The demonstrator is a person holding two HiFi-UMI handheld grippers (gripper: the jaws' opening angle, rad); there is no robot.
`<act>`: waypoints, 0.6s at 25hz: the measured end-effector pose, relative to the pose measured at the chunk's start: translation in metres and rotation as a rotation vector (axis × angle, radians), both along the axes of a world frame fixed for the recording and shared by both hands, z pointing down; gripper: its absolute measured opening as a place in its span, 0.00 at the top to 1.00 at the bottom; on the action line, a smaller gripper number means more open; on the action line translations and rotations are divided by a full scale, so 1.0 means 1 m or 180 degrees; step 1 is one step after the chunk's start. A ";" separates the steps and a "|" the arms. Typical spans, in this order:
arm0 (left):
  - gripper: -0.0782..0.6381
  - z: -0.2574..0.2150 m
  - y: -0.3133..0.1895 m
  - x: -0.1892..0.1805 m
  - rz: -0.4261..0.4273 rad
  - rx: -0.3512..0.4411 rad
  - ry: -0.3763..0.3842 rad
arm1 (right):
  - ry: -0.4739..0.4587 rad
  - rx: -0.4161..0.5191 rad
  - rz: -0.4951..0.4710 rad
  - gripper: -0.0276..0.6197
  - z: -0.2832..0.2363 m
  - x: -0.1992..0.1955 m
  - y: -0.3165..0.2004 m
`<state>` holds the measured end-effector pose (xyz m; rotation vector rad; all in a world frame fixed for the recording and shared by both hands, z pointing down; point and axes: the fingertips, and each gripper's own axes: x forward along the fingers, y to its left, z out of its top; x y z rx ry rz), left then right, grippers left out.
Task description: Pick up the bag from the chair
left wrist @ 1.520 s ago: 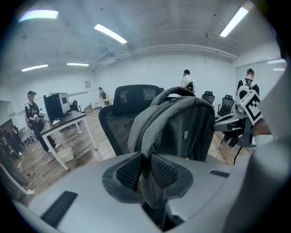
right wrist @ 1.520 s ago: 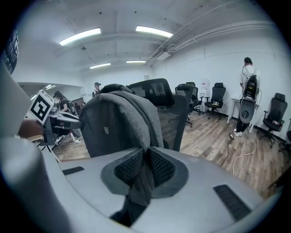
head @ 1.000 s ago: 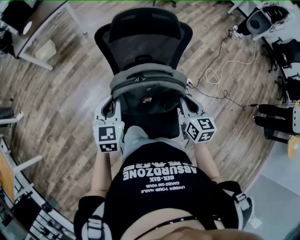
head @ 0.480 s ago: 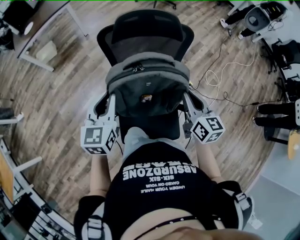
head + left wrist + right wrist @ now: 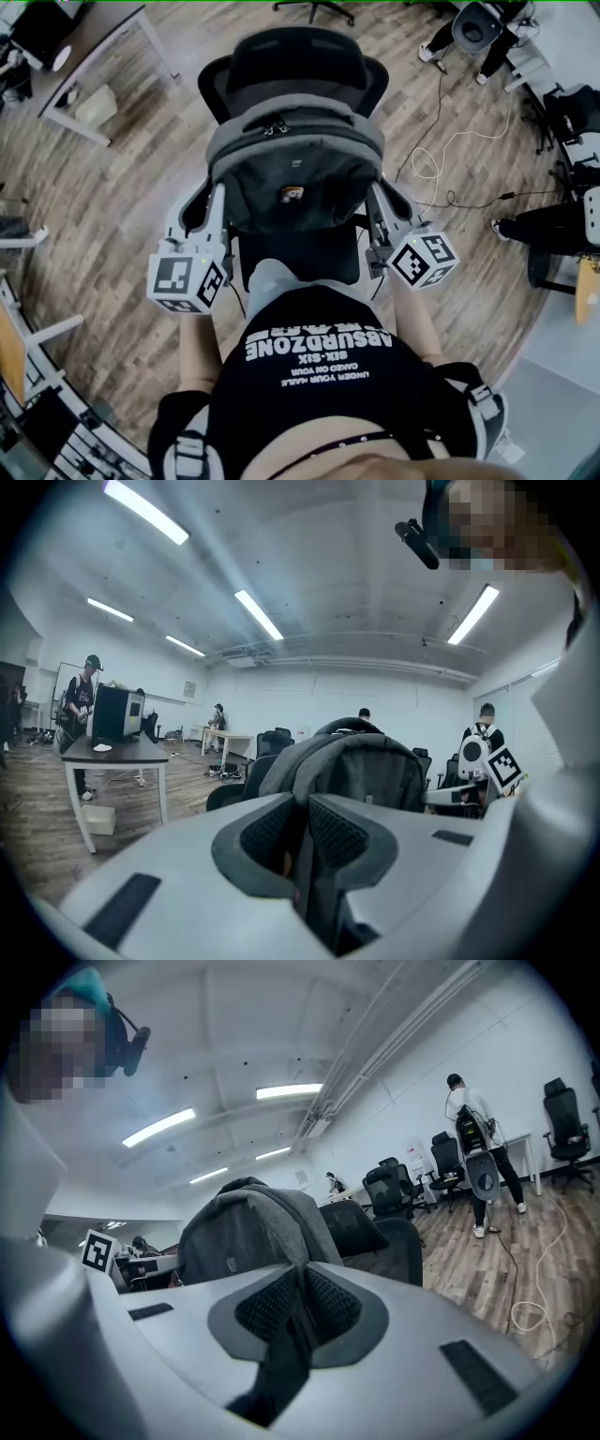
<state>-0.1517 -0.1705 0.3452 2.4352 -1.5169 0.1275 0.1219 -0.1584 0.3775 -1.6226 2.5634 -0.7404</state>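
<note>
The grey bag (image 5: pixel 295 178) is held up in front of the backrest of the black chair (image 5: pixel 298 66), between the two grippers, and it hides the lower part of that backrest. Under the lower edge of the bag a part of the dark seat (image 5: pixel 300 255) shows; if the bag touches the seat or hangs free of it, I cannot tell from above. The left gripper (image 5: pixel 218 194) is at the left side of the bag and the right gripper (image 5: pixel 374 194) is at the right side, both at about the same height, with their marker cubes near to the person's body. In the left gripper view the fingers (image 5: pixel 342 832) are clenched on a dark strap of the bag, which passes between the two pads, and the grey body of the bag rises just behind them. In the right gripper view the fingers (image 5: pixel 328 1305) are likewise pressed together on a dark strap, which runs down between them toward the camera, with the bag standing close behind. The chair stands on a wooden floor (image 5: pixel 141 187). A thin cable (image 5: pixel 441 159) lies on the floor to the right of the chair, and a table (image 5: pixel 94 56) stands well apart at the upper left. Other people (image 5: pixel 469 1119) and more chairs are far back in the room.
</note>
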 end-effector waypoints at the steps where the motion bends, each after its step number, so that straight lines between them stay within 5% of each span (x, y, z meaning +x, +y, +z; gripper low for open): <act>1: 0.80 -0.002 0.001 0.000 -0.0005 0.0006 0.0012 | -0.0010 0.0010 -0.0001 0.88 -0.002 0.000 0.000; 15: 0.81 -0.007 0.006 -0.005 -0.0007 0.0018 0.0027 | -0.0001 0.0064 -0.0029 0.88 -0.011 -0.005 0.003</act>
